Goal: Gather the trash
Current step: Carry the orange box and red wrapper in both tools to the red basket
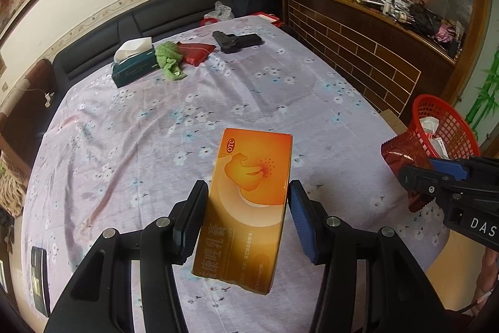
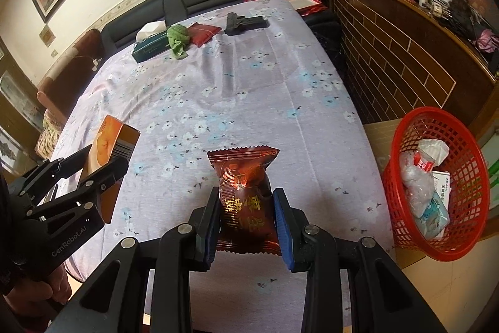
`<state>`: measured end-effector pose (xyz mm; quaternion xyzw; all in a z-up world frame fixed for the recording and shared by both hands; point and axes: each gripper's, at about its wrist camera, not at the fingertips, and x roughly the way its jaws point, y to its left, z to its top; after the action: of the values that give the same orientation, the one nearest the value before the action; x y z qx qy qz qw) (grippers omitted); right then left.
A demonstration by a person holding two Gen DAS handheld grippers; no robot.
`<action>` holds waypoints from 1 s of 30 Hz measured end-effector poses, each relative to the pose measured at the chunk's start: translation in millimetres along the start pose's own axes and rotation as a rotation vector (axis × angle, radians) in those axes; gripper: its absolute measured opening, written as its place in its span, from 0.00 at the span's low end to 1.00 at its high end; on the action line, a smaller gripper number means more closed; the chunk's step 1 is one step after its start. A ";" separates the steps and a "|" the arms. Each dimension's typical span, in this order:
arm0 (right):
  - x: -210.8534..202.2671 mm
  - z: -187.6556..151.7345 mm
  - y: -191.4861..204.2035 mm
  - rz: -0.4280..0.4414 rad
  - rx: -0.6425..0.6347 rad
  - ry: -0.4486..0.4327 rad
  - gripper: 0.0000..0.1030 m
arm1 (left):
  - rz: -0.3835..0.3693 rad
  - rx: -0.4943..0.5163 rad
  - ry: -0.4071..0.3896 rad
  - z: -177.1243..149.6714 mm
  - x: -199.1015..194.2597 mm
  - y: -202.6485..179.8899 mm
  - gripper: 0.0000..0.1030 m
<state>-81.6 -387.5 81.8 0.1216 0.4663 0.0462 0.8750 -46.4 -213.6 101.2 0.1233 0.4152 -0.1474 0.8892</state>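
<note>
Broad bare stretch of bedsheet point(image 2: 218, 89) mid-bed; tissue box point(image 2: 149, 47), green cloth point(image 2: 178, 41) crowding far end; red basket point(image 2: 436, 189) flanking right edge

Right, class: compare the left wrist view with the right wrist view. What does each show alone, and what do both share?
Left wrist only: the printed top face of the orange medicine box in the left claw.
Right wrist only: the trash lying inside the red basket, and the box's barcode end.
Both: the floral tablecloth, tissue box, green cloth and the red snack packet in the right claw.
</note>
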 end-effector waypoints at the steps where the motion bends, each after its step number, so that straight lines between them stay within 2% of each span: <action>1: -1.2 -0.4 -3.3 -0.003 0.007 -0.002 0.34 | -0.003 0.004 0.001 0.9 0.6 -2.3 0.50; 10: -13.3 -4.4 -38.0 -0.036 0.083 -0.023 0.34 | -0.048 0.066 0.002 8.9 4.3 -37.2 0.50; 18: -31.1 -11.5 -80.8 -0.086 0.170 -0.045 0.34 | -0.119 0.135 -0.010 19.0 6.7 -75.8 0.50; 25: -49.6 -19.4 -122.6 -0.135 0.257 -0.072 0.34 | -0.213 0.207 -0.026 37.1 4.3 -119.0 0.50; 30: -68.1 -25.4 -157.6 -0.178 0.331 -0.100 0.34 | -0.311 0.250 -0.021 54.9 3.6 -157.3 0.50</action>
<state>-145.9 -548.7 82.6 0.2241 0.4326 -0.1149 0.8657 -62.9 -378.6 117.5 0.1656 0.3985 -0.3345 0.8378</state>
